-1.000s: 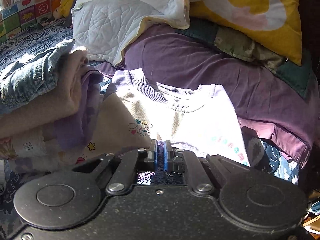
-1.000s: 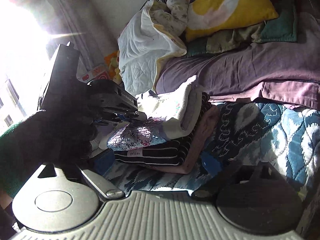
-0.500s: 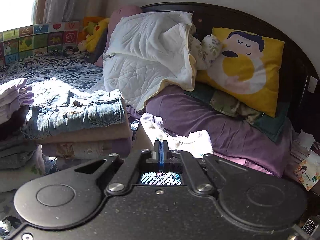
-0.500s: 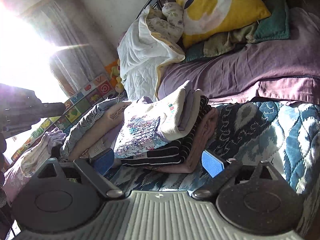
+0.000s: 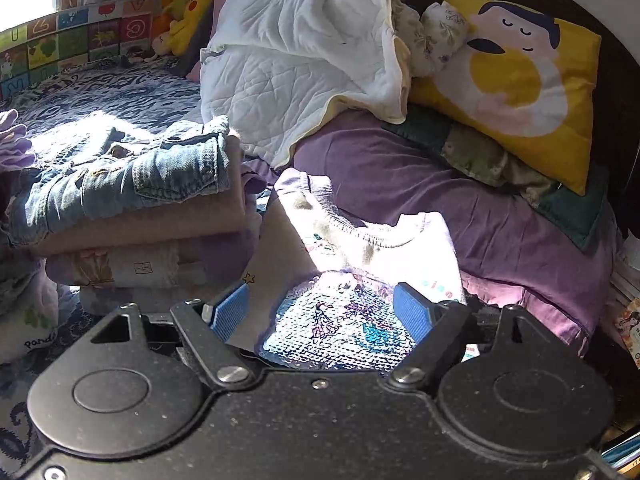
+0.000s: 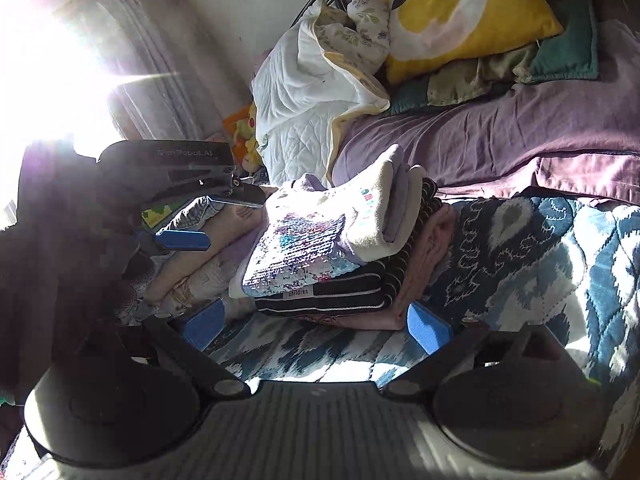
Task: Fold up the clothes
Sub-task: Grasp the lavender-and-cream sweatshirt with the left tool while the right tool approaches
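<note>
Lying folded, sequined sweatshirt (image 5: pixel 344 320) aims its collar toward yellow pillow (image 5: pixel 516 76).

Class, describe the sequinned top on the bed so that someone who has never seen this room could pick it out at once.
Start at the yellow pillow by the headboard and come forward across the purple sheet to two piles of folded clothes. The sequinned top crowns the pile nearer the pillow, above a black striped garment; it alone has a glittering sequin panel.

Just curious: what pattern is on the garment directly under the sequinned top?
Black with thin white stripes, clearest in the right wrist view.
</note>
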